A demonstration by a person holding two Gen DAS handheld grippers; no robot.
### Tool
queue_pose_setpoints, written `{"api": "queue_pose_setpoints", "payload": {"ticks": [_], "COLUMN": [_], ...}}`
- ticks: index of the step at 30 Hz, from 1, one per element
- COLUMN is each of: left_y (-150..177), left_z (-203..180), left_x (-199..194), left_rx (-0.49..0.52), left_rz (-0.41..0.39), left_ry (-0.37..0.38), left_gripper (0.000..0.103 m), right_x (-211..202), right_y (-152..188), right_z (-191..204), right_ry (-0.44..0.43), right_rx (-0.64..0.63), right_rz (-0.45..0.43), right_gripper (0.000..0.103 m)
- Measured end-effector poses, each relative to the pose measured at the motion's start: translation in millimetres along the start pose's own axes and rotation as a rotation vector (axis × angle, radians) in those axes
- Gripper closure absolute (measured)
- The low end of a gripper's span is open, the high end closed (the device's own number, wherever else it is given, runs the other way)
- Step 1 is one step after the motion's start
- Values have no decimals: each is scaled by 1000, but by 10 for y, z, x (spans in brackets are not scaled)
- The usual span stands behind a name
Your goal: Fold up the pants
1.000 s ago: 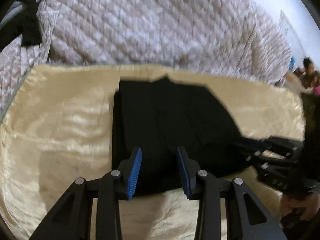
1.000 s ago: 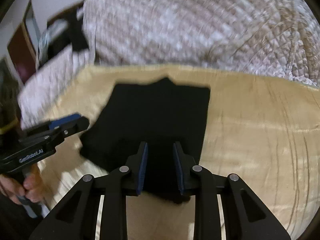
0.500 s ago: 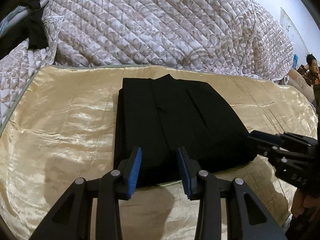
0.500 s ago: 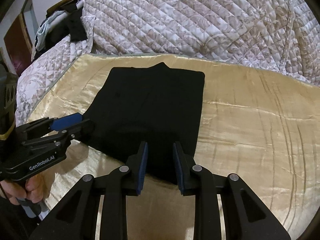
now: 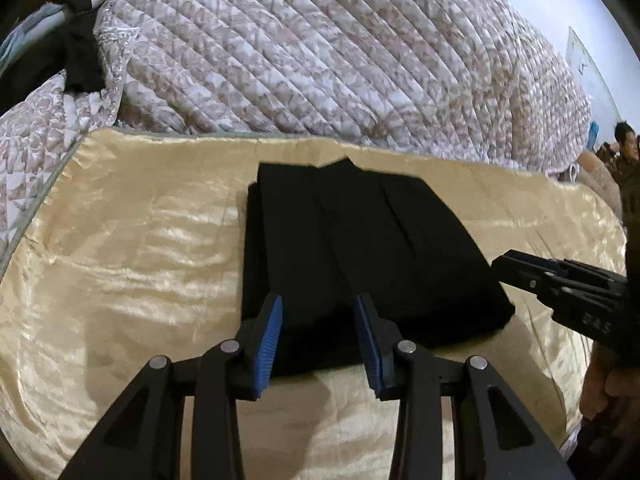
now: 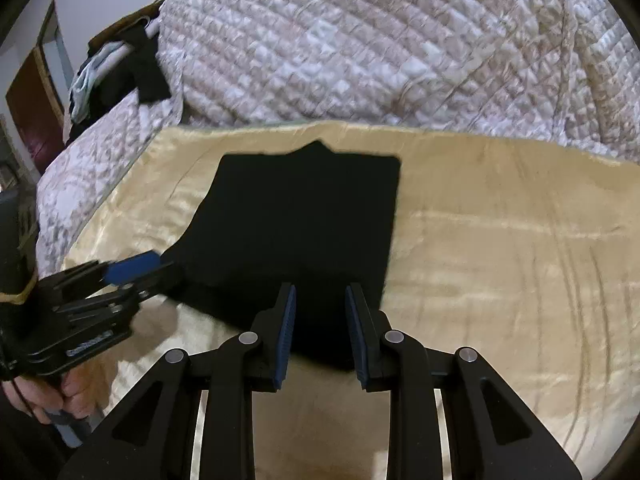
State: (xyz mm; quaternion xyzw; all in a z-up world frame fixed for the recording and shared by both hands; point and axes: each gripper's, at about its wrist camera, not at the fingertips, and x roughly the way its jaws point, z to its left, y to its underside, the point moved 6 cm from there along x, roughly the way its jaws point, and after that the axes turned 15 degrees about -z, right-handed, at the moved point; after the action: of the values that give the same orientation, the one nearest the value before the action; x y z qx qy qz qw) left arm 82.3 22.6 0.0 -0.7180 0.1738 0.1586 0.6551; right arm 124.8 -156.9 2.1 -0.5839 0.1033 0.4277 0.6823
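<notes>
Quilting in white and brown (image 5: 320, 60) fills the far side of the bed, with a heap of dark and pale clothes (image 6: 116, 76) on its far left corner. Nearer lies a shiny cream satin cover (image 5: 120, 260), wrinkled, and on it the black pants (image 5: 360, 248) rest folded into a flat, roughly rectangular stack, a small peak of cloth sticking out at the far edge. Over the near left part of the stack hangs the left claw (image 5: 318, 336), its blue pads parted to a moderate gap with nothing between them, only the cloth seen below; whether it touches the pants cannot be told. In the right wrist view the same claw comes in from the left, tips by the left edge of the pants, a hand (image 6: 44, 396) gripping its handle. Further right the right claw (image 6: 320, 330) hangs over the near edge of the stack, its pads closer together, also empty. Bare satin stretches off to the right.
</notes>
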Motion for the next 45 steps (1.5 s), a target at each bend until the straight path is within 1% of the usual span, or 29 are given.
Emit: {"api": "queue_pose_setpoints", "payload": {"ticks": [3, 5, 8, 10, 12, 14, 18, 21, 23, 28, 33, 34, 35, 37, 40, 45], "left_y": [-53, -18, 50, 36, 23, 28, 83, 155, 209, 376, 476, 494, 518, 556, 561, 566], "left_z": [32, 53, 126, 165, 175, 157, 63, -3, -15, -36, -19, -16, -12, 2, 7, 26], "left_x": [97, 200, 346, 353, 304, 217, 34, -50, -100, -158, -113, -100, -77, -48, -47, -41], "left_rx": [-21, -24, -46, -74, -62, -40, -9, 9, 3, 19, 27, 24, 18, 18, 27, 29], "left_rz": [4, 31, 73, 79, 67, 53, 46, 55, 61, 83, 108, 114, 125, 135, 129, 128], "left_ry": [-1, -1, -18, -19, -38, -55, -51, -40, -42, -54, -73, -73, -72, -77, -84, -88], "left_gripper": [63, 63, 63, 63, 63, 63, 62, 61, 58, 55, 55, 54, 53, 49, 45, 43], "right_x": [132, 242, 496, 515, 445, 350, 100, -45, -123, -248, -218, -194, -172, -115, -112, -105], "right_y": [-90, -115, -36, -46, -93, -119, -36, 93, 179, 392, 509, 529, 561, 622, 627, 638], "right_z": [-62, -57, -157, -250, -296, -289, -153, 11, 82, 93, 123, 119, 115, 88, 102, 110], "right_ry": [-3, -7, 24, 44, 59, 50, 23, 16, 13, 31, 42, 48, 54, 58, 60, 59], "right_rx": [28, 20, 20, 50, 64, 72, 52, -18, -39, -33, -58, -66, -68, -58, -75, -82], "right_rz": [-2, 9, 71, 66, 48, 29, 14, 18, 19, 37, 66, 75, 87, 114, 109, 108], "right_gripper": [77, 77, 77, 77, 77, 77, 77, 76, 75, 74, 74, 68, 60, 58, 55, 51]}}
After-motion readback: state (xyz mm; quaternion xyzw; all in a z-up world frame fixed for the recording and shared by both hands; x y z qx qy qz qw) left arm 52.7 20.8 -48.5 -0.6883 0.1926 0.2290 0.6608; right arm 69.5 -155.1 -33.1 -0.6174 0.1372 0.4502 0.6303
